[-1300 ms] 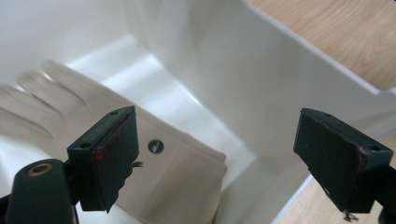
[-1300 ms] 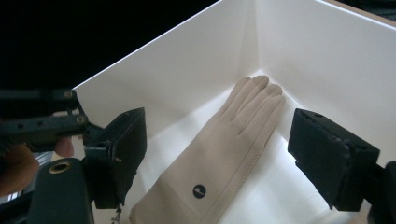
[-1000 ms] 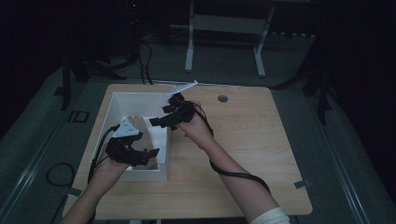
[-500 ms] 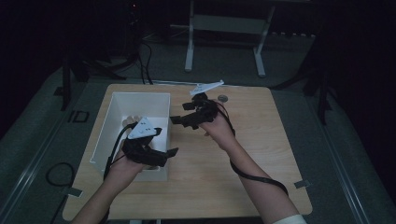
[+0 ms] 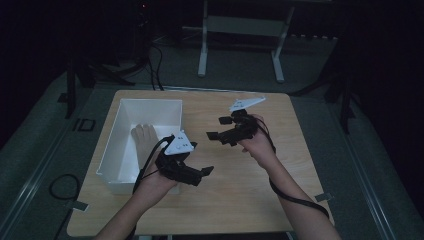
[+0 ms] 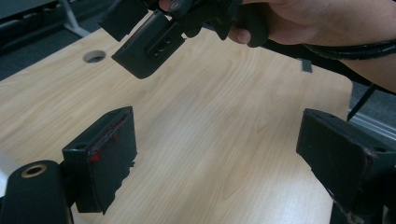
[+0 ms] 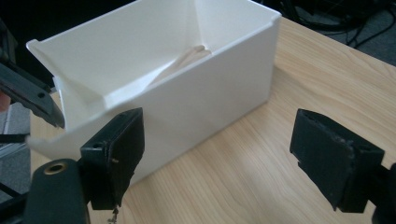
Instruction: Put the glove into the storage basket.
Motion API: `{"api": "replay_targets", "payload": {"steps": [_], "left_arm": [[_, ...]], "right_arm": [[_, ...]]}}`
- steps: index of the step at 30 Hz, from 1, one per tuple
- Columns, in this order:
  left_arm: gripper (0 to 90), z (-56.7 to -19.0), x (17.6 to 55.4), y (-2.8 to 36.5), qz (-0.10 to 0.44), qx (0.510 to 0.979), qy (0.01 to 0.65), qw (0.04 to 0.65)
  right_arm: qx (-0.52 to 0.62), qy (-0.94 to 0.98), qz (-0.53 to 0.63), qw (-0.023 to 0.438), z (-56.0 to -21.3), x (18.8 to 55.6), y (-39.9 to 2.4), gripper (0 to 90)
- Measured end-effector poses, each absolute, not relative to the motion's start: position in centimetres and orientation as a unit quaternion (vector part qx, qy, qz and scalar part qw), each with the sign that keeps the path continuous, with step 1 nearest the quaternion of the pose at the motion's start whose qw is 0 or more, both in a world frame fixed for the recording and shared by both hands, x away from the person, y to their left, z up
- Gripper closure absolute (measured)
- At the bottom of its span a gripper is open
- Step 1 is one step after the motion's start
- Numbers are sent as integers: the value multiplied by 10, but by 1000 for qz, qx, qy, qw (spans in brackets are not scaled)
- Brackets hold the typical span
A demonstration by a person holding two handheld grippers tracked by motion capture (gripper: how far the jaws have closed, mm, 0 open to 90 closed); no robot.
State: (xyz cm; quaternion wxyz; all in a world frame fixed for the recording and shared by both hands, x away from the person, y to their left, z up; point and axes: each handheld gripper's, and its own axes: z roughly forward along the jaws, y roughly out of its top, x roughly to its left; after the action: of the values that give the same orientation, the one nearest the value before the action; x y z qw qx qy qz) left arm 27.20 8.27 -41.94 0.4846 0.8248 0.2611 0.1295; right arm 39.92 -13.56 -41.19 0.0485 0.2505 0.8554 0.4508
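Note:
A white bin (image 5: 115,150) stands on the left part of the wooden table (image 5: 240,195), with a pale tan object (image 5: 142,134) lying on its floor. My left gripper (image 5: 200,175) hovers just right of the bin's near corner, open and holding nothing, its jaws pointing right. My right gripper (image 5: 218,128) hangs over the table's middle, open and holding nothing, its jaws pointing left toward the bin. In the left gripper view the open jaws frame bare wood, and the right gripper (image 6: 149,42) hangs above in a hand. The right gripper view faces the bin (image 7: 196,93), the tan object (image 7: 187,57) inside it.
A round cable hole (image 6: 95,57) is cut in the table near its far edge. Cables trail from both grippers across the table and down the forearms. A metal stand (image 5: 240,30) and dark floor lie beyond the table.
My left gripper has come out from over the bin and moved right, past its near corner. My right gripper has drawn away from the bin toward the table's middle. The tan object now shows.

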Motion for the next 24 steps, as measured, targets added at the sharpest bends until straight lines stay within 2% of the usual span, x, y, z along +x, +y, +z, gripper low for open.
{"api": "replay_targets", "payload": {"steps": [14,24], "left_arm": [[127,-434,268,47,113,833,234,489],[126,-454,264,34,106,836,224,489]], "right_arm": [[272,848,450,63,-430,380,-188,172],[284,849,442,61,-457,369,-216,171]]}}
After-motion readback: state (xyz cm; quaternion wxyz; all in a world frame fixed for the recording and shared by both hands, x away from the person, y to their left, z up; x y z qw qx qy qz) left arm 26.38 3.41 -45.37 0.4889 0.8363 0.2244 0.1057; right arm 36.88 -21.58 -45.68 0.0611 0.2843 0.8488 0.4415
